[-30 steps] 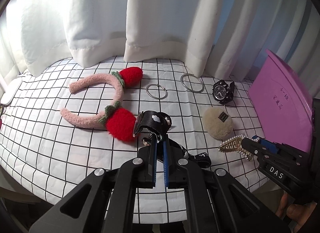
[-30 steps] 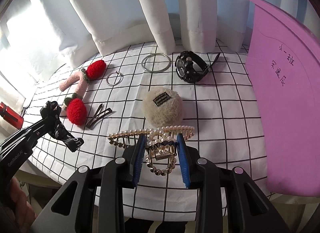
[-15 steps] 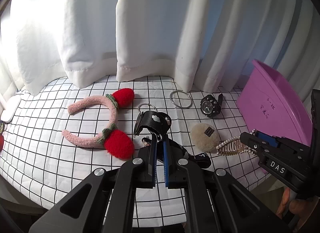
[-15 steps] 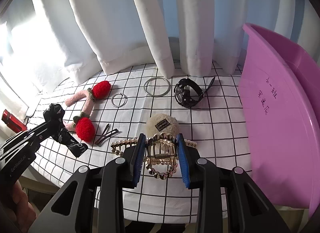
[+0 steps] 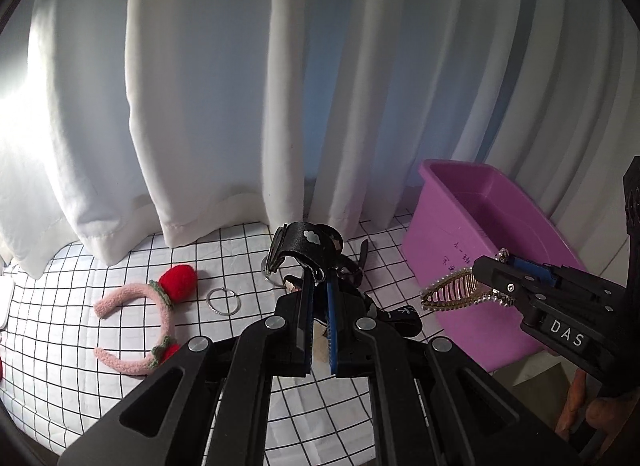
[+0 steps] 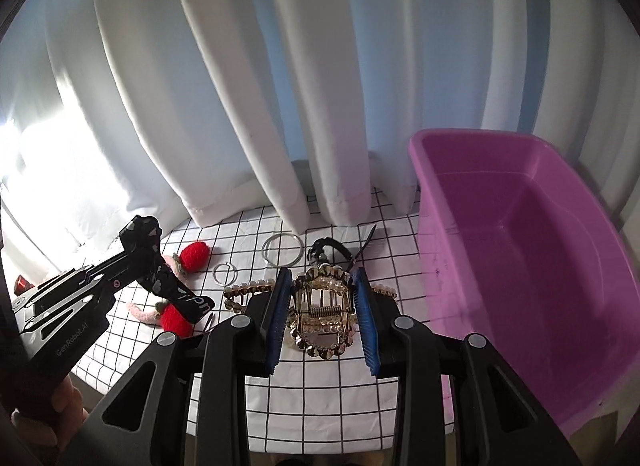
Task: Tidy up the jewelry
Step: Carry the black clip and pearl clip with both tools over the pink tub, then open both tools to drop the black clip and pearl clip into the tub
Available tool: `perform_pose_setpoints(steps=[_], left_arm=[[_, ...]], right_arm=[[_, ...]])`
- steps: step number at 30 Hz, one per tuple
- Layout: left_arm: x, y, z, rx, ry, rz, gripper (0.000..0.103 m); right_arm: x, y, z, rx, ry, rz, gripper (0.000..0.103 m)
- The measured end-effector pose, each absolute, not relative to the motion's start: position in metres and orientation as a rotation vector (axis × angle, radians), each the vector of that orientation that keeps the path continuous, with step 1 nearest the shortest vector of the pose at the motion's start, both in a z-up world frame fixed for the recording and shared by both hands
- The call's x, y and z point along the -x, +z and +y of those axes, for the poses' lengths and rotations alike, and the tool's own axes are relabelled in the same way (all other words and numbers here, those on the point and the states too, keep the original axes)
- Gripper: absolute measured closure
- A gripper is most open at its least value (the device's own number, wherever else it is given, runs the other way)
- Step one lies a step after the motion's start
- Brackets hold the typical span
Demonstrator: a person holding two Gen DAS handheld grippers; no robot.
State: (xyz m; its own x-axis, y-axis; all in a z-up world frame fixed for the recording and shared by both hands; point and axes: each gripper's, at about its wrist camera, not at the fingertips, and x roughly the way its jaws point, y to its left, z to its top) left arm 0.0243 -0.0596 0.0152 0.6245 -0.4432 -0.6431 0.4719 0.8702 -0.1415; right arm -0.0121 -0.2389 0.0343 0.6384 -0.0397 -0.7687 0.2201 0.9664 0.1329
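Left gripper (image 5: 318,302) gripping a strap (image 5: 308,244), right gripper (image 6: 322,308) clamping a claw clip (image 6: 320,306); both heading for the bin (image 6: 520,225), awaiting release.

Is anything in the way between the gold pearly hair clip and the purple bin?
Nothing visible is. The right hand-held gripper holds the hair clip up above the checked cloth, beside the purple bin. The gap to the bin's near wall looks clear, and the bin looks empty.

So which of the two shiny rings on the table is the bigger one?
The larger ring lies nearer the curtain, beside the black watch. The smaller ring lies closer to the strawberry headband.
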Motion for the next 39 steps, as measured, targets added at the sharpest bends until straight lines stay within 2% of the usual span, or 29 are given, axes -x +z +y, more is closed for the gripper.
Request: perform_pose_setpoints(steps=[12,22,28,39], left_arm=[[-0.015,0.042,-0.203,-0.123,-0.797,0.681,0.097],[-0.011,0.024,-0.305,-0.187,-0.9,0.755,0.097],[-0.021,0.001,-0.336,-0.238,-0.883,0.828,0.097],[-0.034,-0.028,-0.347,-0.267,-0.835,0.934,0.095]], right_arm=[[0.06,0.061,-0.365,-0.282,-0.393,0.806,0.072],[0.082,0.028,-0.436,-0.349,-0.466,0.868,0.072],[0.075,-0.001,-0.451,-0.382,-0.45,0.933,0.072],[0.067,-0.032,-0.457,-0.413,-0.437,1.013,0.073]])
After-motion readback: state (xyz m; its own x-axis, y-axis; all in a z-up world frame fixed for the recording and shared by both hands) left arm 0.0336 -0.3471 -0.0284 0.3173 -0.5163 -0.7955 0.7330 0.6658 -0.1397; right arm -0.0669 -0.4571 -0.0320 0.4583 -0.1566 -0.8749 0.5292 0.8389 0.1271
